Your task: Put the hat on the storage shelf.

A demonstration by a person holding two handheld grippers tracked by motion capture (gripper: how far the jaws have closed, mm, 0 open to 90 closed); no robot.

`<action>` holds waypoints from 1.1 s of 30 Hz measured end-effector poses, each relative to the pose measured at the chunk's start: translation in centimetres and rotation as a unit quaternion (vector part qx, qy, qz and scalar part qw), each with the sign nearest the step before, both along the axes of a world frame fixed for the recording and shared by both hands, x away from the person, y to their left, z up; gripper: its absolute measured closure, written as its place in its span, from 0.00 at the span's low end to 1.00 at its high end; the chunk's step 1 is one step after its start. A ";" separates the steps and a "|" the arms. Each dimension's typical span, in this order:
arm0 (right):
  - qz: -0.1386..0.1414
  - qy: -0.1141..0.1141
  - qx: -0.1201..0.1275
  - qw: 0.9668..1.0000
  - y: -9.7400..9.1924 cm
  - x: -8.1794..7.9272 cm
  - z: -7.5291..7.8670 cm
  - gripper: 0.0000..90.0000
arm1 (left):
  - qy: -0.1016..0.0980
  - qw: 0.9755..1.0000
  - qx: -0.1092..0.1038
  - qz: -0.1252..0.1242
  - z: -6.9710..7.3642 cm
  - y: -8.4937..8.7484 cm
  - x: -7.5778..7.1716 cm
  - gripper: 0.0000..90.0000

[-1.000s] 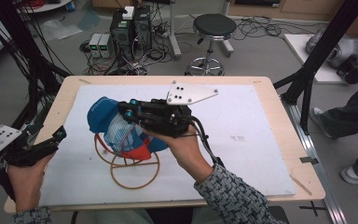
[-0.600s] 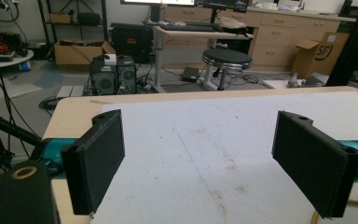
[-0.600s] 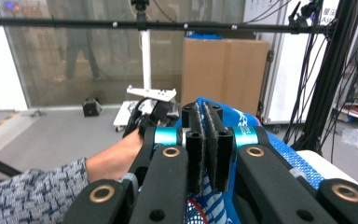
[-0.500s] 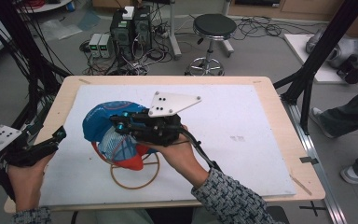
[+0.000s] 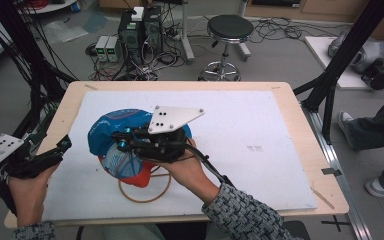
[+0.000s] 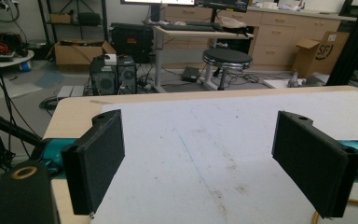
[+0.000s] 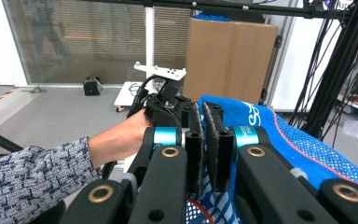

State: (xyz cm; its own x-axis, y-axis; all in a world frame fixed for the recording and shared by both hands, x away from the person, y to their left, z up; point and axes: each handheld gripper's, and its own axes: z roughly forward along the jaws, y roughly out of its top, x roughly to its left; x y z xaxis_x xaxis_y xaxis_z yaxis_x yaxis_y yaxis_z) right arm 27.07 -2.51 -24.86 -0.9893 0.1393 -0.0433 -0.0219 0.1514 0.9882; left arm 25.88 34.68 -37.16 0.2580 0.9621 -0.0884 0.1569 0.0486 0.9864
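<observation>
A blue cap (image 5: 111, 134) with mesh panels and red trim sits over a wooden ring stand (image 5: 145, 194) at the left middle of the white mat. My right gripper (image 5: 119, 145) reaches in from the right and is shut on the cap's fabric. In the right gripper view its pads (image 7: 203, 144) stand almost together, pinching the blue cloth (image 7: 307, 154). My left gripper (image 5: 62, 146) rests at the table's left edge, apart from the cap. Its jaws are wide open with nothing between them (image 6: 205, 161). A bit of the wooden ring (image 6: 314, 217) shows at the lower right.
The white mat (image 5: 260, 130) covers the wooden table, with bare room on its right half. Beyond the far edge are a black stool (image 5: 228, 30) and computer boxes (image 5: 140, 25) on the floor. Black frame poles (image 5: 340, 60) stand at both sides.
My right gripper has carried the cap left and a little lower, toward the near side of the ring stand. The left gripper has stayed where it was.
</observation>
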 end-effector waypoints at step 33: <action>-0.013 -0.050 -0.038 0.998 0.9 -1.4 -0.4 0.95 | 0.001 1.000 -0.002 -0.002 -0.1 0.0 0.0 0.19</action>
